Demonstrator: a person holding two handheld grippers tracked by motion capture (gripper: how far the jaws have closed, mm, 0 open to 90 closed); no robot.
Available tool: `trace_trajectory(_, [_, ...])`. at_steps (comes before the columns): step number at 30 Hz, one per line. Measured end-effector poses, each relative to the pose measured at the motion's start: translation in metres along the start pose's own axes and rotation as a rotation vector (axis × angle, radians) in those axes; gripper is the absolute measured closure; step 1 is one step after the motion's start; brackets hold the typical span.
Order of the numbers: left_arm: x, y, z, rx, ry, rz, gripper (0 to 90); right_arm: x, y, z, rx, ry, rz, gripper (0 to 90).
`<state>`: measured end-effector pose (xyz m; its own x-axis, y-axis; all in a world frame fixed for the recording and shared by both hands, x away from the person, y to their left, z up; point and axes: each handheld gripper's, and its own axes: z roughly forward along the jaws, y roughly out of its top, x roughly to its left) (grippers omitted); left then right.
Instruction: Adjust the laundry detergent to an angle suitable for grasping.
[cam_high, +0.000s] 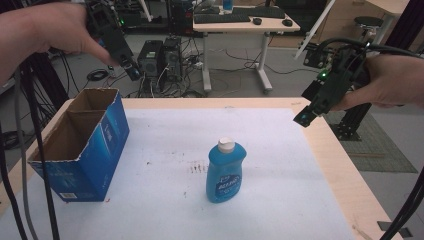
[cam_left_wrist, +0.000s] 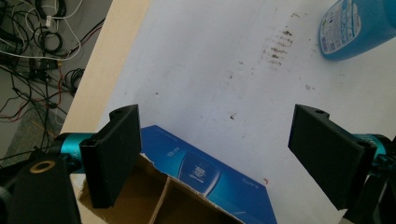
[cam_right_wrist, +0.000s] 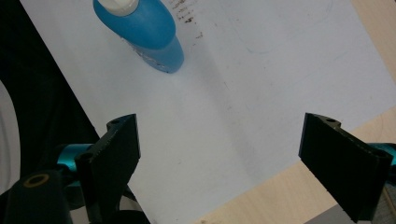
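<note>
A blue bottle (cam_high: 225, 171) with a white cap stands upright near the middle of the white table sheet (cam_high: 280, 165); the bottle (cam_left_wrist: 355, 25) also lies at the top right of the left gripper view, and the bottle (cam_right_wrist: 144, 30) at the top left of the right gripper view. An open blue cardboard box (cam_high: 82, 145) sits at the table's left, and its rim (cam_left_wrist: 205, 182) lies under the left jaws. My left gripper (cam_high: 131, 70) hangs high above the box, open and empty. My right gripper (cam_high: 305, 117) hovers over the table's right edge, open and empty.
Brown stains (cam_high: 198, 168) mark the sheet left of the bottle. The wooden table edge (cam_high: 345, 175) runs along the right. Behind the table are computer towers (cam_high: 160, 57), floor cables and a desk (cam_high: 245, 22) with a keyboard. Black cables (cam_high: 20, 190) hang at the left.
</note>
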<state>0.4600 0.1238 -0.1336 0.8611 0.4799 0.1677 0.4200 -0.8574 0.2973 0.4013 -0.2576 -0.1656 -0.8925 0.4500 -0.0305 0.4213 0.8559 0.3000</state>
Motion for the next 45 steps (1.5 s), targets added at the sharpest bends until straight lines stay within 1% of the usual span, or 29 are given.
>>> trace_trajectory(3, [0.001, 0.0, 0.0, 0.006, 0.0, 0.003, 17.5, 0.0, -0.001, 0.001, -0.004, 0.001, 0.001, 12.1])
trace_trajectory(7, [0.0, 0.0, 0.0, -0.003, 0.001, 0.0, 17.5, 0.0, -0.002, 0.002, -0.006, 0.004, 0.004, 12.1])
trace_trajectory(12, [0.0, -0.001, 0.0, 0.005, 0.003, 0.005, 17.5, -0.002, -0.004, 0.004, -0.008, 0.004, 0.003, 12.0])
trace_trajectory(17, [-0.001, -0.001, 0.0, 0.003, 0.009, 0.004, 17.5, 0.0, -0.005, 0.004, -0.008, 0.006, -0.001, 12.1])
trace_trajectory(23, [-0.003, 0.001, 0.0, 0.012, 0.008, 0.01, 17.5, 0.001, -0.005, 0.004, -0.015, 0.006, -0.003, 12.1])
trace_trajectory(25, [-0.004, 0.001, 0.0, 0.015, 0.005, 0.018, 17.5, 0.002, -0.005, 0.004, -0.016, 0.003, -0.005, 12.1])
trace_trajectory(31, [-0.011, 0.001, -0.005, -0.004, 0.0, 0.031, 17.5, 0.002, -0.005, 0.004, -0.014, 0.001, -0.003, 12.1])
trace_trajectory(38, [-0.022, -0.003, -0.011, -0.033, -0.018, 0.046, 17.5, 0.0, -0.008, 0.004, -0.016, -0.008, 0.006, 12.1])
trace_trajectory(41, [-0.028, -0.005, -0.012, -0.048, -0.026, 0.052, 17.4, 0.0, -0.009, 0.004, -0.018, -0.009, 0.007, 12.1])
trace_trajectory(45, [-0.04, -0.008, -0.012, -0.073, -0.048, 0.056, 17.4, 0.0, -0.01, 0.003, -0.022, -0.013, 0.011, 12.1])
